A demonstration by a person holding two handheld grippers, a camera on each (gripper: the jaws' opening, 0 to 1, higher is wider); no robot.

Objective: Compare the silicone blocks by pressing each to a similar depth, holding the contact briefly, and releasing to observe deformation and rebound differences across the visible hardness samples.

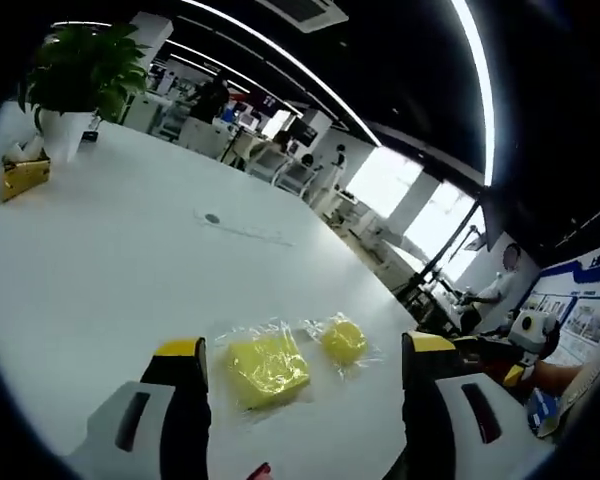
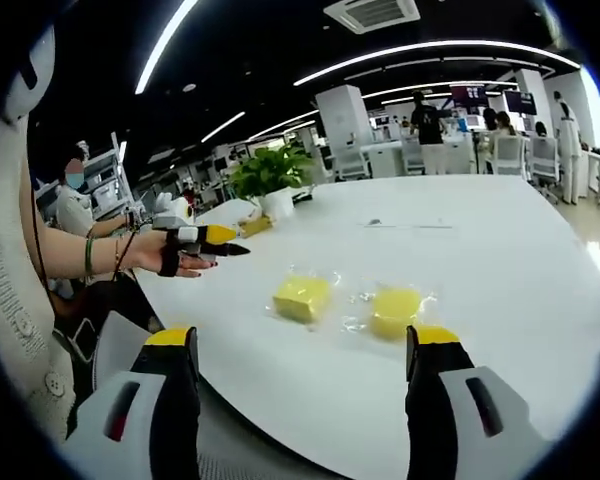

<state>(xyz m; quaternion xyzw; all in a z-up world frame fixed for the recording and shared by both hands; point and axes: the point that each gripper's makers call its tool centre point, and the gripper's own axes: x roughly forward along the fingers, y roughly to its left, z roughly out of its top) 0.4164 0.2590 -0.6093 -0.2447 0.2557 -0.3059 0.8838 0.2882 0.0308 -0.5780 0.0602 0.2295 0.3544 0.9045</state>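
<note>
Two yellow silicone blocks lie in clear plastic wrap on the white table (image 1: pixel 130 250). In the left gripper view, the square block (image 1: pixel 268 368) and the smaller round block (image 1: pixel 344 340) sit just ahead of my open left gripper (image 1: pixel 303 346), untouched. In the right gripper view, the square block (image 2: pixel 302 297) and the round block (image 2: pixel 395 310) lie beyond my open right gripper (image 2: pixel 305 338), which hovers off the table's (image 2: pixel 500 240) near edge. A hand holds the left gripper (image 2: pixel 225 241) above the table to the left of the blocks.
A potted plant (image 1: pixel 80 80) (image 2: pixel 270 175) and a gold box (image 1: pixel 25 178) stand at the table's far end. A person (image 2: pixel 75 210) sits at the left. Desks, chairs and people fill the office behind.
</note>
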